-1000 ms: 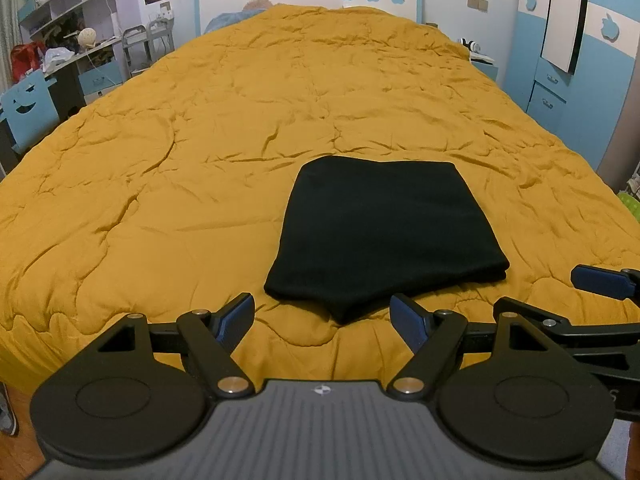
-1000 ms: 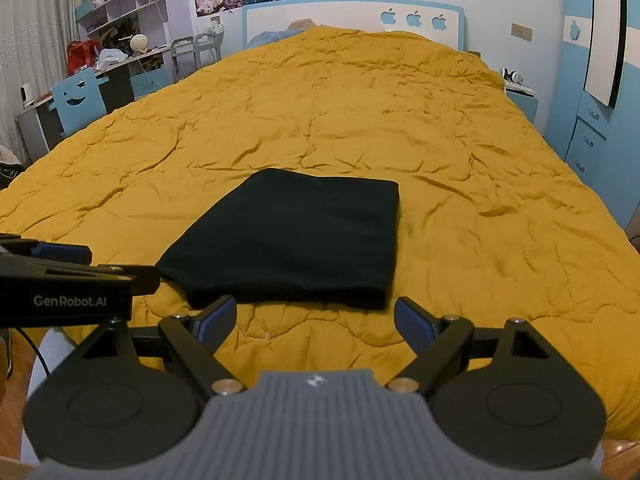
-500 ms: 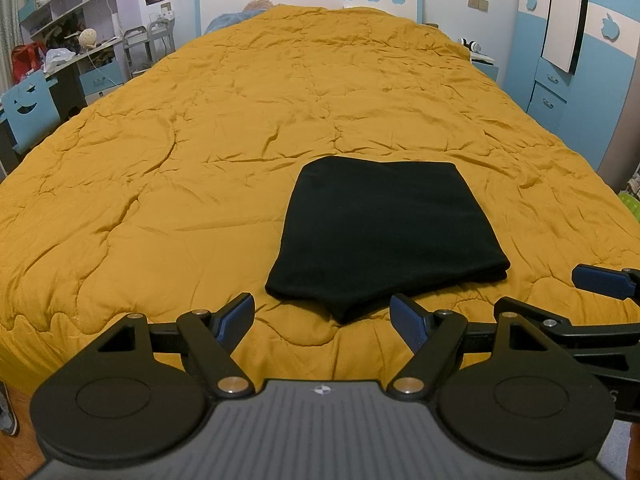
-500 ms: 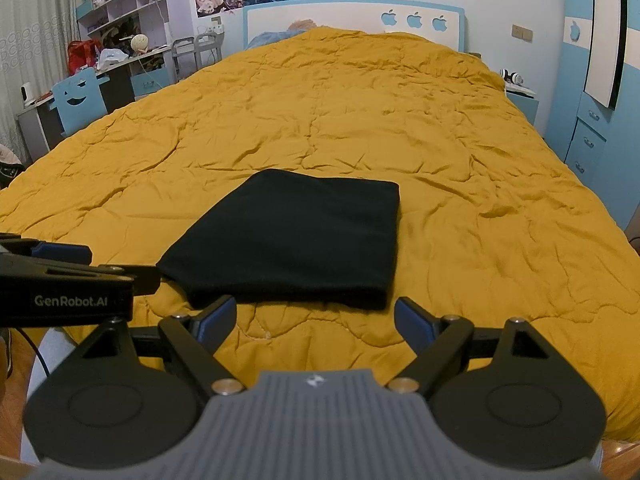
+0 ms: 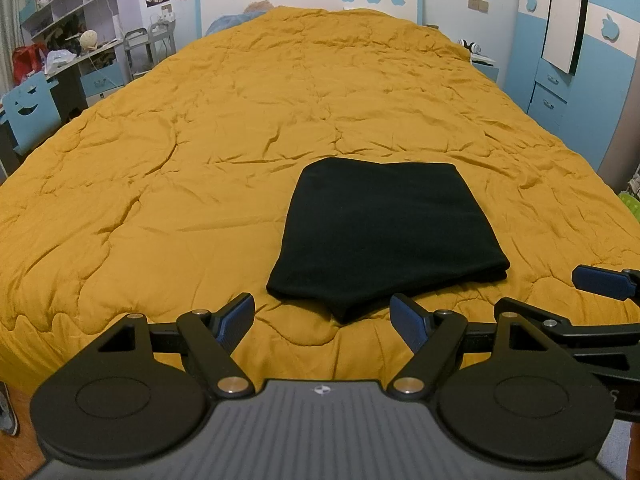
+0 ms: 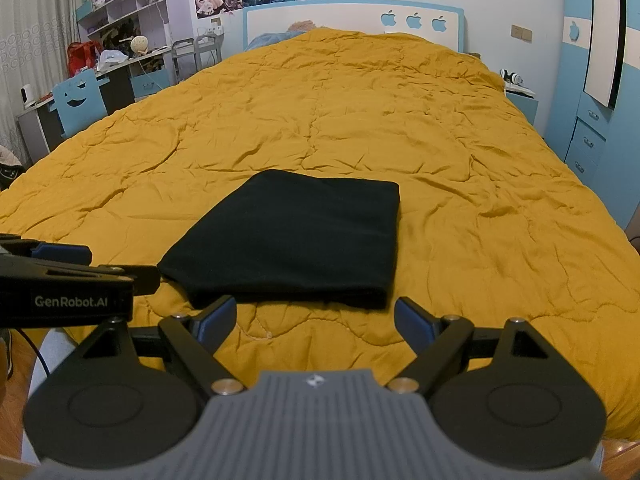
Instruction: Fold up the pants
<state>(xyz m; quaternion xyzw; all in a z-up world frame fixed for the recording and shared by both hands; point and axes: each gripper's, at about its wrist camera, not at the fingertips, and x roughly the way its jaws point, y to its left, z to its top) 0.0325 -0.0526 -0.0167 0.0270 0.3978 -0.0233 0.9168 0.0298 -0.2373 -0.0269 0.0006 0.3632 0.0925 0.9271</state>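
Left wrist view is showing the left gripper [image 5: 322,316] and right gripper [image 6: 315,318] hanging wide open and empty short of the folded black fabric pants [image 5: 384,232], whose loose near corner risks snagging on a finger.

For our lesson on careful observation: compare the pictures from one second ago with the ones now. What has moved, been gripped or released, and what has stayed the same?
Nothing has visibly changed. The folded black pants lie flat in the same spot on the yellow quilt, and the left hand-held gripper and right hand-held gripper hang open short of the near edge, holding nothing, just as before.
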